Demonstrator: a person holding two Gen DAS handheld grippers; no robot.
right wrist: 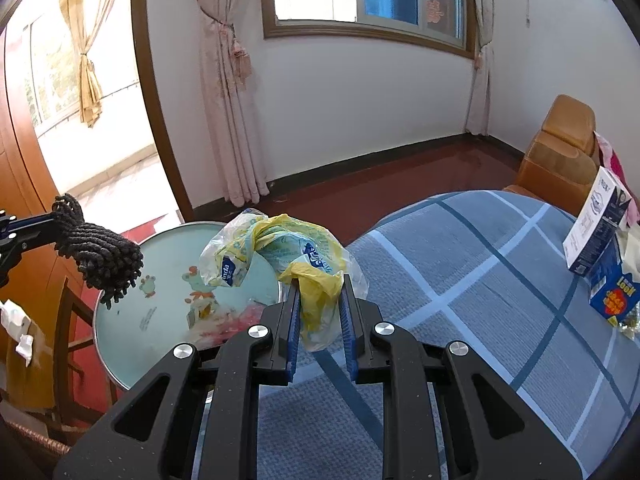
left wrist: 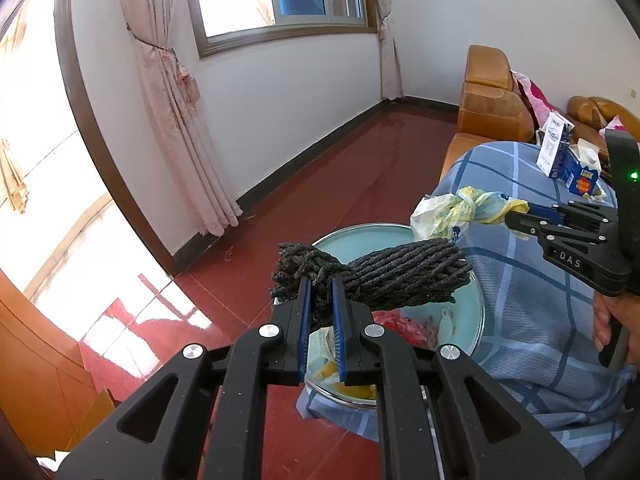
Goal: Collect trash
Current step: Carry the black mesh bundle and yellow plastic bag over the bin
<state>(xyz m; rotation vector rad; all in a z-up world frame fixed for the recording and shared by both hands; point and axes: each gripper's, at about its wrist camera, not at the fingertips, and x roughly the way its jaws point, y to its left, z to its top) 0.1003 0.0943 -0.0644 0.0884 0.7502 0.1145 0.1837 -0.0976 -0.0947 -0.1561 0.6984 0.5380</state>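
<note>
The left hand-held gripper (left wrist: 320, 284) is clamped on a bundle of dark braided cord (left wrist: 384, 272), held above a round pale-green tray (left wrist: 460, 320). At its two o'clock, the right hand-held gripper (right wrist: 320, 284) pinches a crumpled yellow-and-clear plastic bag (right wrist: 280, 252) over the tray's edge and a blue checked cloth (right wrist: 480, 280). Two cartons (right wrist: 600, 240) stand at three o'clock on that cloth.
</note>
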